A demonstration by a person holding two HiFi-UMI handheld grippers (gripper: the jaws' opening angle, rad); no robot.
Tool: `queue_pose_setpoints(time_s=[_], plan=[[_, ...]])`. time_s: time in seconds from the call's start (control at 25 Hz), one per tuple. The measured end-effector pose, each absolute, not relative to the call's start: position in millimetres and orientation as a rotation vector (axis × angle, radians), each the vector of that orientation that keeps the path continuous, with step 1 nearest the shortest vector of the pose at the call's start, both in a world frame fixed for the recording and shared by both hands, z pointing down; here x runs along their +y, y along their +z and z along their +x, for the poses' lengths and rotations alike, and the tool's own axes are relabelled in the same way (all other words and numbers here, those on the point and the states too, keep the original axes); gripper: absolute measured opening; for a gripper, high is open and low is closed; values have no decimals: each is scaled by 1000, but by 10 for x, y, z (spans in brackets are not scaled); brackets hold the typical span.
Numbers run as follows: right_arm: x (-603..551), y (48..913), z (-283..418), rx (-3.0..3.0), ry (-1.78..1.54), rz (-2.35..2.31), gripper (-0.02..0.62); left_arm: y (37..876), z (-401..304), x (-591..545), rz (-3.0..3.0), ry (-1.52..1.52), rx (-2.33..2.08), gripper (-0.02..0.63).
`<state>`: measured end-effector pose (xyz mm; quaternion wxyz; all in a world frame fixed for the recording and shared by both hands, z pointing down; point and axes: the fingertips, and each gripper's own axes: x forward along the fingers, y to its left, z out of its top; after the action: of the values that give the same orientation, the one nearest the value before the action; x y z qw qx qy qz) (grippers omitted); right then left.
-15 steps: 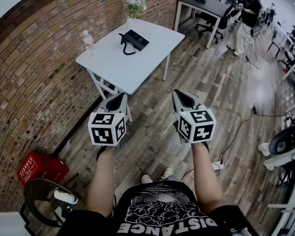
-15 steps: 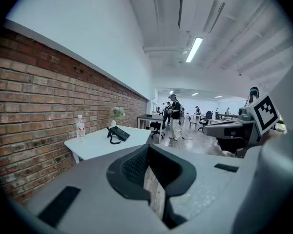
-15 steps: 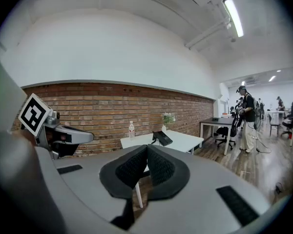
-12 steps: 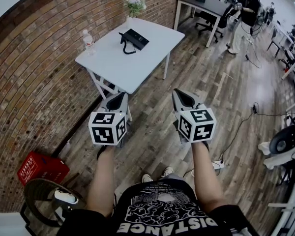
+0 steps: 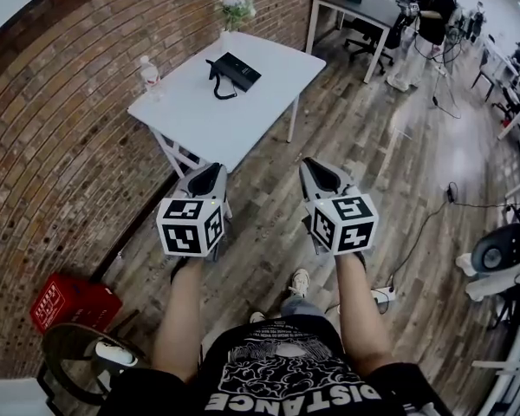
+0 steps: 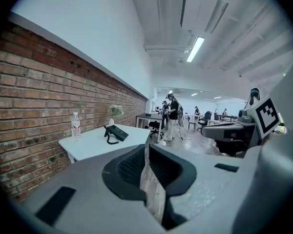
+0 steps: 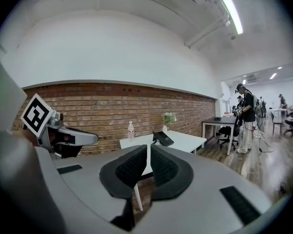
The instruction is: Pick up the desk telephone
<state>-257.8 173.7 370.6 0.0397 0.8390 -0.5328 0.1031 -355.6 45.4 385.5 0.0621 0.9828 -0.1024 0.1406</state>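
One telephone (image 5: 237,69) — clear of table (image 5: 199,120) edges.

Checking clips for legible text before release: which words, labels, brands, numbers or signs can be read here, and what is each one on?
"DISTANCE": printed on the person's black shirt, upside down in the head view.
Red crate: white print, too blurred to read.
Water bottle: red label, too small to read.
Desk telephone: no legible print.
Marker cubes: black-and-white patterns only, no words.
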Motion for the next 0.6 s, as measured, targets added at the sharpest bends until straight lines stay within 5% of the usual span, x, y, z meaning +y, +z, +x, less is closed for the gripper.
queue_pose_setpoints(time_s=[0.6], plan=[[1401,3863,-1066,-1706,359,2509,41,3933,-2088,204,2942,420,-370,96]])
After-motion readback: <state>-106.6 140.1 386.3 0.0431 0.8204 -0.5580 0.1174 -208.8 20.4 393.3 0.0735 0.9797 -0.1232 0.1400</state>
